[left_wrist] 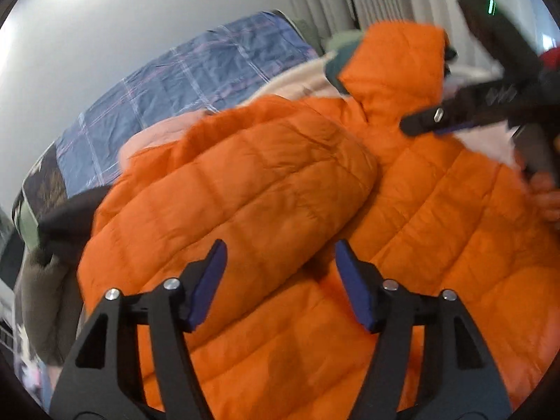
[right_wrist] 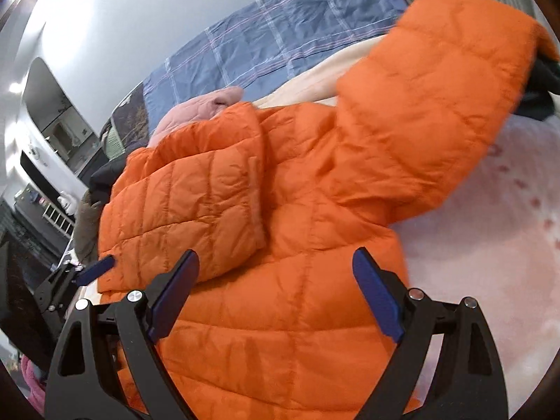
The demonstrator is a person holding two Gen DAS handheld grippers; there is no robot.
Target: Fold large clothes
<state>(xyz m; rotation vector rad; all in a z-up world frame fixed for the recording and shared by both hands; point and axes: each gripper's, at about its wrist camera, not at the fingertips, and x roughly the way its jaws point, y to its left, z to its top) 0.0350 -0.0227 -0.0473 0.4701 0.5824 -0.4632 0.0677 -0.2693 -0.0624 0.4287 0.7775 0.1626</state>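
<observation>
Orange quilted puffer jacket [left_wrist: 280, 182] is seen spread over a bed, filling most of both wrist views. One sleeve [left_wrist: 245, 189] is seen folded across the jacket body, its cuff end lying close to the left gripper [left_wrist: 280, 273]. A second sleeve [right_wrist: 437, 105] is seen in the right wrist view reaching up and away toward the far right, with dark fabric [right_wrist: 539, 87] at its end; what that fabric is cannot be told. Jacket is laid on a pale pink fleece blanket [right_wrist: 490, 227] with faint reddish marks, bare to the right of the jacket. Blue plaid bedding [left_wrist: 196, 80] is seen behind the jacket, against a white wall [left_wrist: 105, 35]. A cream cloth [right_wrist: 315, 80] and a pink garment [right_wrist: 203, 105] are seen between the plaid bedding and the jacket. Left gripper is held above the jacket with its blue pads [left_wrist: 206, 283] standing apart; nothing is clamped between them, only jacket surface is seen beyond. Right gripper [right_wrist: 276, 294] is likewise held over the jacket's lower body, jaws spread wide, pads [right_wrist: 378, 297] pressed on nothing. In the left wrist view the right gripper is seen at the upper right edge, blurred, with part of a hand [left_wrist: 546, 196] on its handle. In the right wrist view one blue pad of the left gripper is seen at the left edge of the jacket. Shelves and furniture are seen dimly at the far left of the right wrist view.
</observation>
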